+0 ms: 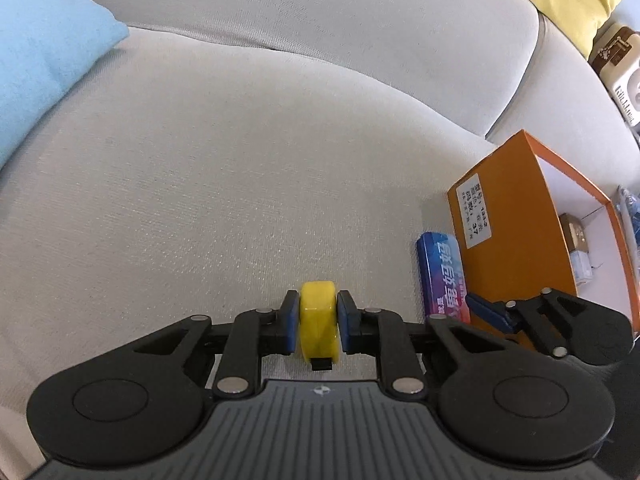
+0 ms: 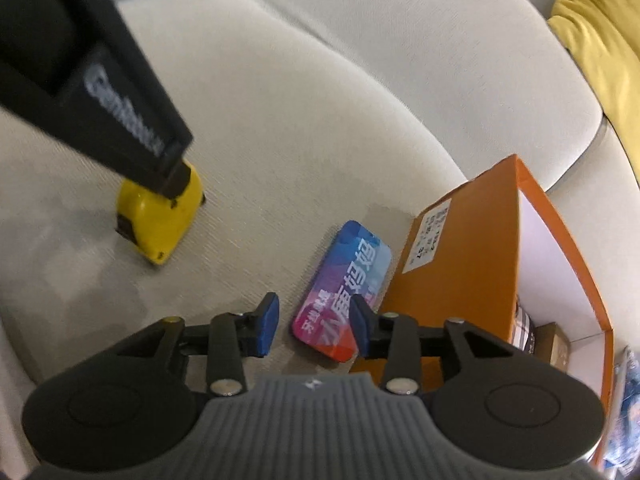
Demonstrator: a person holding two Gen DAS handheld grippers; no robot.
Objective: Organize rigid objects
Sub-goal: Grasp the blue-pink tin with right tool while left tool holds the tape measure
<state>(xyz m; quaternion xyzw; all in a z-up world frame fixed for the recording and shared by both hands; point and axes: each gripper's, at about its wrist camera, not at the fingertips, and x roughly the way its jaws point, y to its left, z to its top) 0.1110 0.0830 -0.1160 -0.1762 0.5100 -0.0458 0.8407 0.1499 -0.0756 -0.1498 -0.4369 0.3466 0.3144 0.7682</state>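
Left gripper (image 1: 318,322) is clamped on a yellow tape measure (image 1: 319,322), its blue pads (image 1: 290,320) pressed against the two flat faces. That tape measure stands on edge on the pale sofa seat (image 1: 224,184), long axis running from 6 to 12 o'clock in the left wrist view, with its black tab at the 6 o'clock end. From the right wrist view it sits at about 10 o'clock, well apart from the right gripper (image 2: 314,326) and partly covered by the left gripper's black body.

Open seat cushion spreads from 9 through 12 o'clock ahead of the left gripper, bounded by the seam under the backrest and by a light blue cushion (image 1: 44,52) at 10 o'clock.

Toward 3 o'clock lies a flat blue and red tin (image 1: 442,278), long axis roughly 6 to 12 o'clock, just beside the short wall of an orange box (image 1: 508,232) that bears a white label. The box is open at the top, with small packages inside that are too blurred to identify.

Right gripper has its fingers apart, poised over the near end of the tin; whether a pad touches it cannot be told. The box wall rises just right of it, at 2 o'clock. A yellow cushion (image 2: 600,40) rests at 1 o'clock against the backrest.
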